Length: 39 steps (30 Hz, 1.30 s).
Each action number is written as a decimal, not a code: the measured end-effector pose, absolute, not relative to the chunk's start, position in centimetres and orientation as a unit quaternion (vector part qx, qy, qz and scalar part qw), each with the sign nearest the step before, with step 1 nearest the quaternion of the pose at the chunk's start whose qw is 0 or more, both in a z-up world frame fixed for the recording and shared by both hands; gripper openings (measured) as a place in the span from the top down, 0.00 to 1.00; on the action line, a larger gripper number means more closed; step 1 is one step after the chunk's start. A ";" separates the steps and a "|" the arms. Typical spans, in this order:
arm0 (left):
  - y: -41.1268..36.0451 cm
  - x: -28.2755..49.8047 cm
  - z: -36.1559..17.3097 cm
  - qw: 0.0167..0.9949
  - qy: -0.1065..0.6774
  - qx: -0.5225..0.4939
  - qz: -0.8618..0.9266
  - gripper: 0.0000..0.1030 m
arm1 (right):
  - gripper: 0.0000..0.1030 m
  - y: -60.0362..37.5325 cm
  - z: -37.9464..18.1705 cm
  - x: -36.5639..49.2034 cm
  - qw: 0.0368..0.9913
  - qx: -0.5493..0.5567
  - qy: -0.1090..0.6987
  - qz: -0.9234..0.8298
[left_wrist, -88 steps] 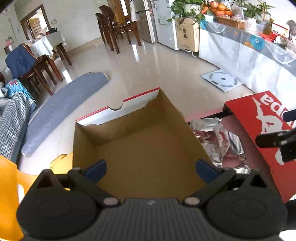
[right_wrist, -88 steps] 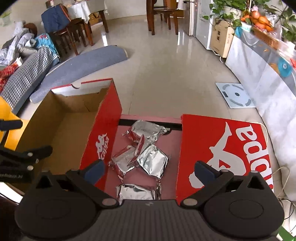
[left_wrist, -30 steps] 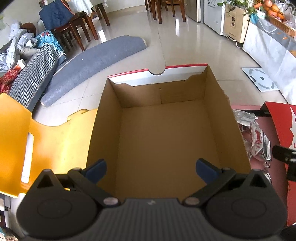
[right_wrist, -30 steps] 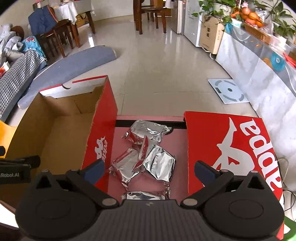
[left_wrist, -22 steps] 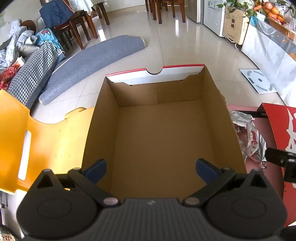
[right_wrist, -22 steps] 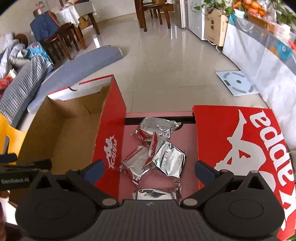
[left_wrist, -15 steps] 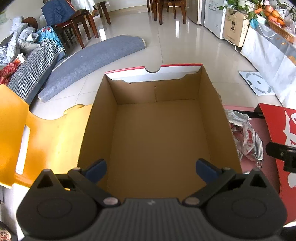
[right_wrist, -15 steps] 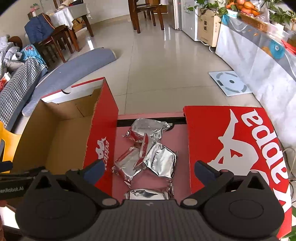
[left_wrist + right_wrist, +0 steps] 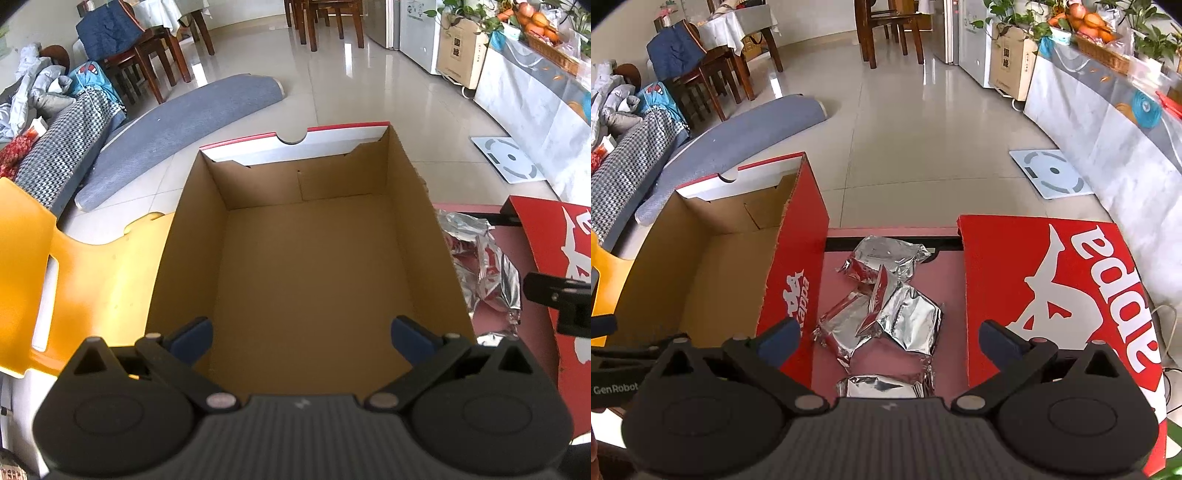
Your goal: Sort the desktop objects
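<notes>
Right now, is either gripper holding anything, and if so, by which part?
Nothing is held. The left gripper is open above the empty box, and the right gripper is open above the foil packets.

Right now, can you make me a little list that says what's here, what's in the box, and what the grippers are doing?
box: open shoe box, nothing inside
lid: red lid, lying flat, right of the packets
packets: four silver foil packets between box and lid
left gripper: open, over the box
right gripper: open, over the packets, holding nothing
</notes>
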<state>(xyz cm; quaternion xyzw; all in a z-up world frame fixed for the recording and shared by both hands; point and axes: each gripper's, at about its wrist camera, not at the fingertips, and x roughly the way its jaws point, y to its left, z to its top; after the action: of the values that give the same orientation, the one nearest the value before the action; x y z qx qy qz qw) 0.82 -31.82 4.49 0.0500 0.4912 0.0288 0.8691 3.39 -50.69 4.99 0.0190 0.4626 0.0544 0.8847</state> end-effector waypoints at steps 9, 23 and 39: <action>-31.9 0.7 4.5 0.867 0.496 0.041 0.021 0.00 | 0.00 -50.1 4.8 3.5 0.883 0.009 0.466 0.059; -31.4 0.0 4.5 0.866 0.498 0.030 0.008 0.00 | 0.00 -48.6 4.5 3.4 0.886 -0.018 0.458 0.071; -30.4 -1.0 4.4 0.872 0.488 0.029 0.034 0.00 | 0.00 -48.8 4.2 2.8 0.884 -0.024 0.462 0.059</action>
<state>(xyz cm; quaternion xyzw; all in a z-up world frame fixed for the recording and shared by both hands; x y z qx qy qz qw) -1.00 -30.39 4.35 0.0293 0.4875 0.0340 0.8720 2.84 -48.79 4.22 -0.0241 0.4623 0.0590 0.8844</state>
